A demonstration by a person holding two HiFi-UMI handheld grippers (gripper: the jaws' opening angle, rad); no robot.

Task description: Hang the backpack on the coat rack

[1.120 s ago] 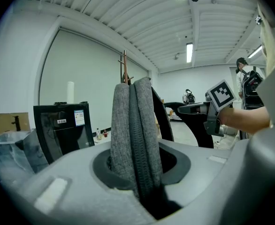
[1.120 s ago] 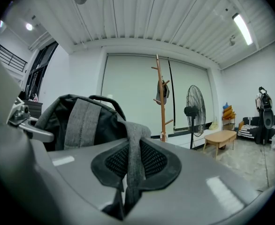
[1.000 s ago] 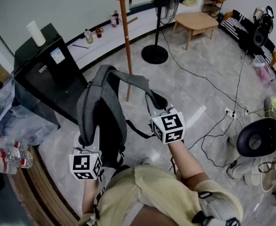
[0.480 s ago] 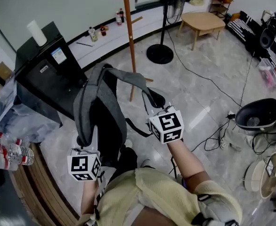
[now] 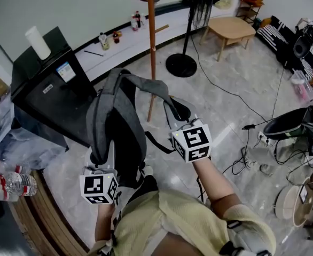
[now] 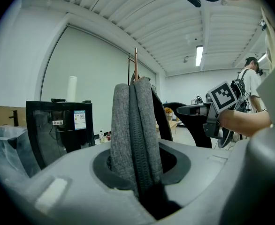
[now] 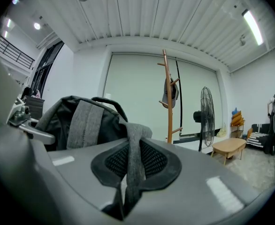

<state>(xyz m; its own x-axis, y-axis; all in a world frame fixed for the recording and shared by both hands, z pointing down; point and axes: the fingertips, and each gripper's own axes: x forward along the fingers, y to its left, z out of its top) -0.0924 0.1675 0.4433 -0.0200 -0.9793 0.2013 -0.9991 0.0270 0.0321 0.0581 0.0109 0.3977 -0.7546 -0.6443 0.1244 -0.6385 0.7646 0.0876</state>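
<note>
The coat rack (image 5: 151,47) stood ahead of both my tools and well apart from them, a tall wooden pole with short pegs and something dark hanging high on it. The backpack (image 5: 116,127) hung in the air between my two grippers, off the floor and nowhere near a peg; I judged the carry to be under way and the hanging not begun. It was grey cloth, soft all through, and its body drooped from my left gripper (image 6: 136,172) in a limp fold. I expected it to sag and swing rather than keep a shape, with weight enough to drag on a thin hold, though I could not tell what was inside. Its shoulder strap (image 7: 133,139) arched from the top of the bag across to my right gripper (image 5: 179,122). My left jaws were clamped on a thick pinch of the bag's grey fabric, a zip line running up it straight out of the jaws. My right jaws were closed on the strap, which ran flat between the pads. Just beyond my right jaws sat the small black carry loop (image 7: 110,102) at the bag's top. I reckoned that loop, or the strap itself, was the part to offer to a peg, since cloth gripped elsewhere would only fold and slip.
</note>
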